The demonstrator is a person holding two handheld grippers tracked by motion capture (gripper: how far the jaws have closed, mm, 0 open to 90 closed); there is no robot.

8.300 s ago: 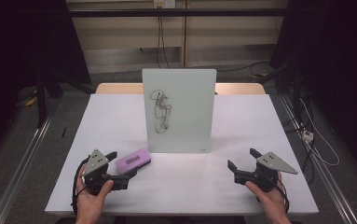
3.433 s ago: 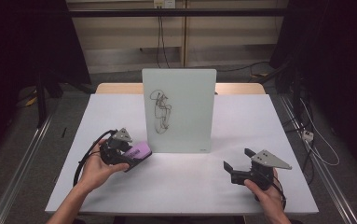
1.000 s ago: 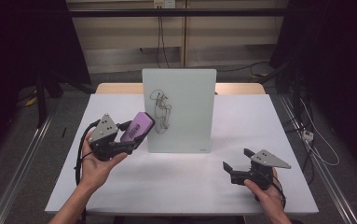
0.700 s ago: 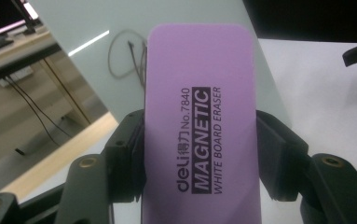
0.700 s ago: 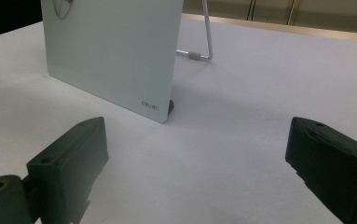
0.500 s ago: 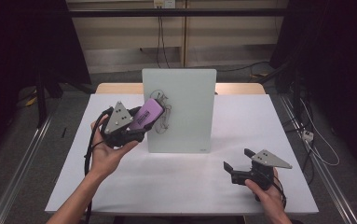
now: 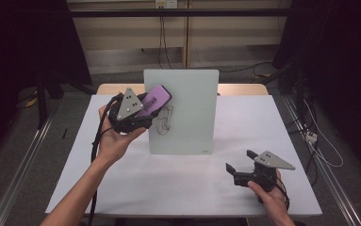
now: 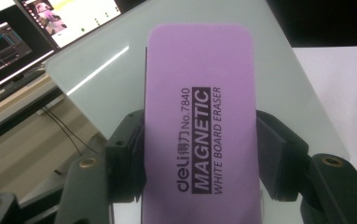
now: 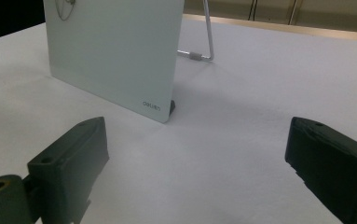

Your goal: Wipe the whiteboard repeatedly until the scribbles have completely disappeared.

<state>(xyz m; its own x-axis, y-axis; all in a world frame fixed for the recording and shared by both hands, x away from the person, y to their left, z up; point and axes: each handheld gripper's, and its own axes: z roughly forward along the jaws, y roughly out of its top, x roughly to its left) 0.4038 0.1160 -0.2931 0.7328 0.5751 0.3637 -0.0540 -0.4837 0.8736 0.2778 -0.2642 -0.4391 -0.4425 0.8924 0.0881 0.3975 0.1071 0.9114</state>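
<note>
Desk (image 7: 121, 188), white-covered: a glass whiteboard (image 7: 187, 117) stands near its far edge, doodle (image 7: 161, 122) on its left part. Magnetic whiteboard eraser (image 7: 153, 100), purple, likely light and soft-faced, is raised at the board's upper left; long sides suit gripping. Left claw (image 7: 146, 106) clamps those sides, hand lifted. Right claw (image 7: 242, 161) gapes empty, resting near the desk's near right corner.

White table (image 7: 183, 188); dark cables on floor (image 7: 310, 136); monitors (image 8: 8, 37) behind.
</note>
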